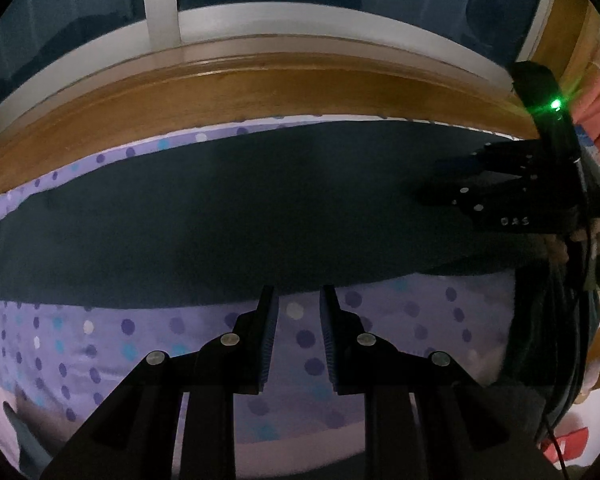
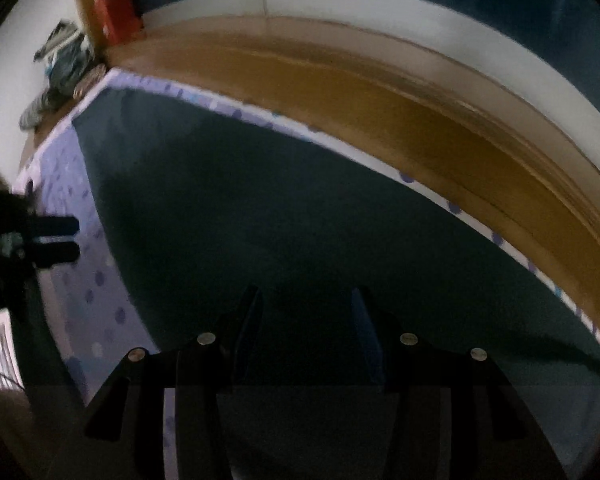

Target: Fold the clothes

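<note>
Below, a dark garment (image 1: 240, 208) lies flat on the dotted purple bedsheet (image 1: 100, 340) beside the wooden bed frame (image 1: 260, 96). My left gripper (image 1: 299, 300) holds its fingers slightly apart, empty, at the near hem; my right gripper (image 2: 306, 300) hovers over the cloth, fingers spread, gripping nothing.

Count: one dark garment (image 1: 236, 216), spread flat from 9 to 3 o'clock across one dotted purple bedsheet (image 1: 100, 344); one wooden bed frame rail (image 1: 260, 92) at 12 o'clock. Two grippers: left gripper (image 1: 299, 300) with two fingers at 6 o'clock, right gripper (image 2: 306, 300) likewise. In the right wrist view, one red box (image 2: 116, 16) at 11 o'clock and one heap of clothes (image 2: 60, 68) at 10 o'clock, items uncountable.
</note>
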